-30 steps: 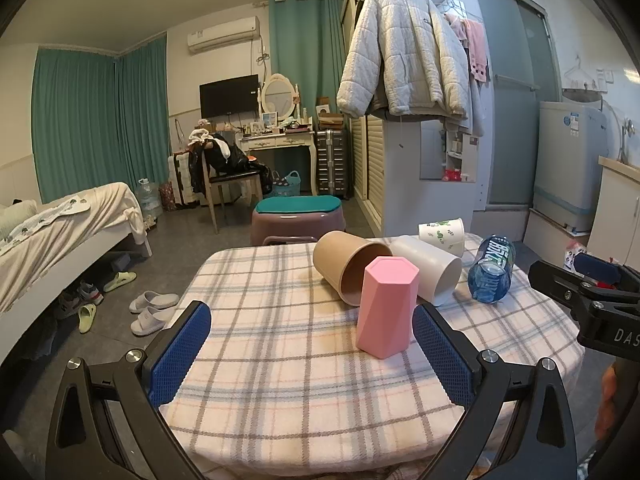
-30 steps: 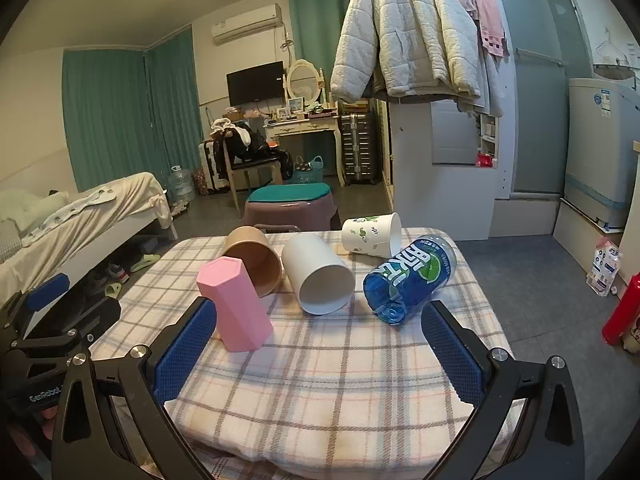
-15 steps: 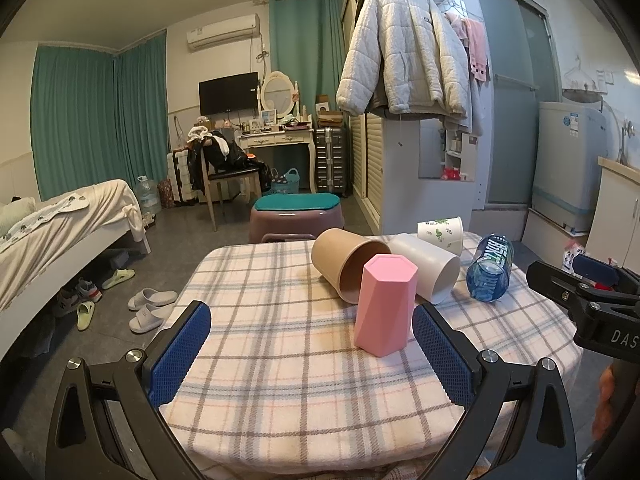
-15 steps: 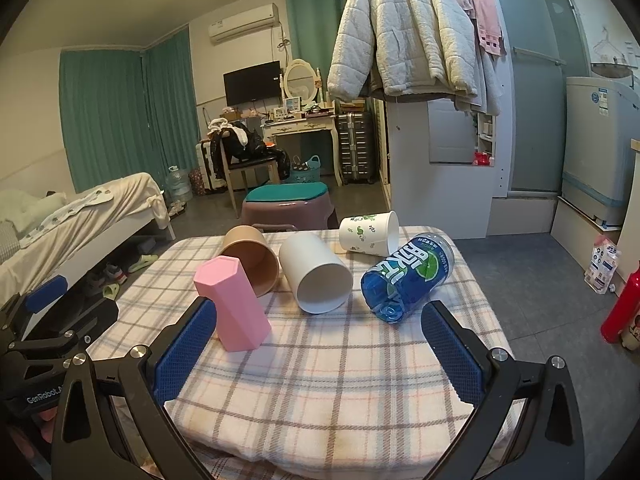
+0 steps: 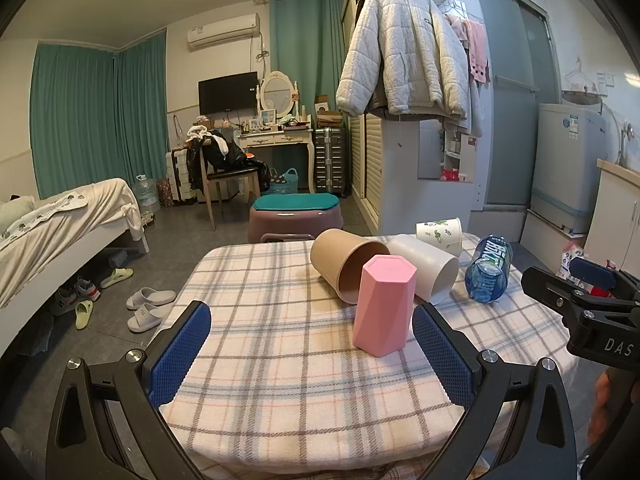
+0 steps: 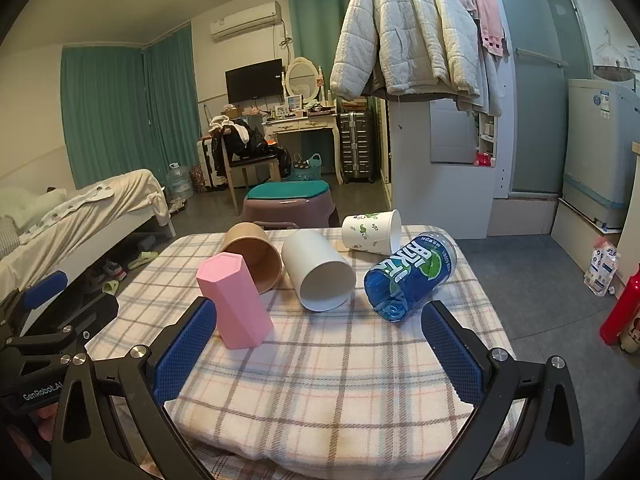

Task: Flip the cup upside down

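Note:
A pink hexagonal cup [image 5: 385,305] [image 6: 234,301] stands on the plaid tablecloth with its closed end up. Behind it a brown paper cup [image 5: 345,264] [image 6: 254,254], a white cup [image 5: 427,271] [image 6: 320,276] and a small printed cup [image 5: 439,234] [image 6: 372,232] lie on their sides. My left gripper [image 5: 312,354] is open and empty, near the table's front edge, the pink cup just beyond its right finger. My right gripper [image 6: 316,350] is open and empty, in front of the white cup.
A blue water bottle [image 5: 489,274] [image 6: 410,274] lies on its side at the right of the table [image 5: 256,280] [image 6: 344,360]. A purple stool [image 5: 295,216] stands behind the table. A bed [image 5: 52,224] is at the left, a washing machine [image 5: 568,160] at the right.
Both grippers have drawn slightly back and up from the table; the cups and bottle have not moved.

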